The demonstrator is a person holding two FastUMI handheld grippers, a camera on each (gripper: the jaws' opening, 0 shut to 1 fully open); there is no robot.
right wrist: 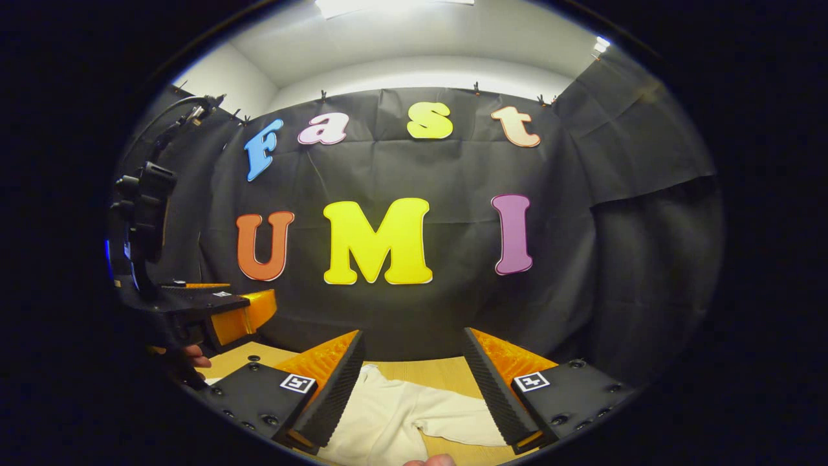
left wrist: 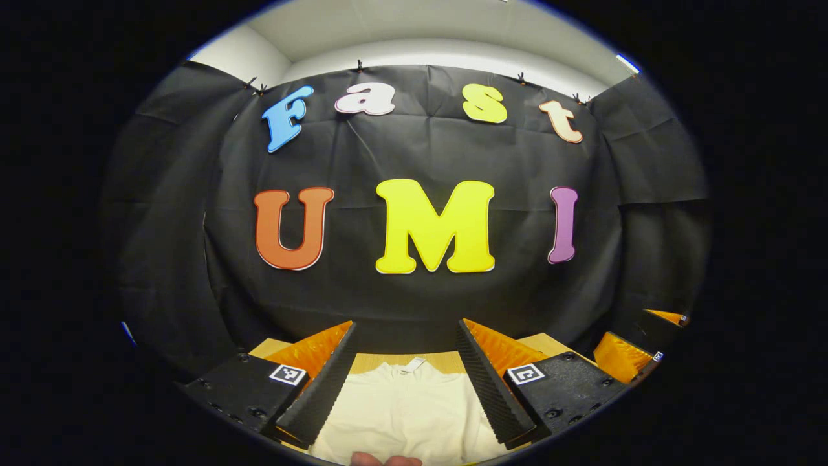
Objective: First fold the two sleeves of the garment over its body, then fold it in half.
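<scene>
Above the table (right wrist: 414,370), hover with both grippers (left wrist: 407,378) (right wrist: 414,388) spread wide, poised over the shirt (left wrist: 407,414) for sleeve folding.

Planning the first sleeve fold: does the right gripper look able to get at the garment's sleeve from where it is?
Probably yes. The right gripper is open and above the sleeve, which lies flat on the wooden table with nothing on it. The left gripper is off to the side.

place: recording booth | evidence: black cloth wall (left wrist: 414,304) hanging clipped under white ceiling (right wrist: 420,39) | wooden desk (right wrist: 420,370) standing below
</scene>
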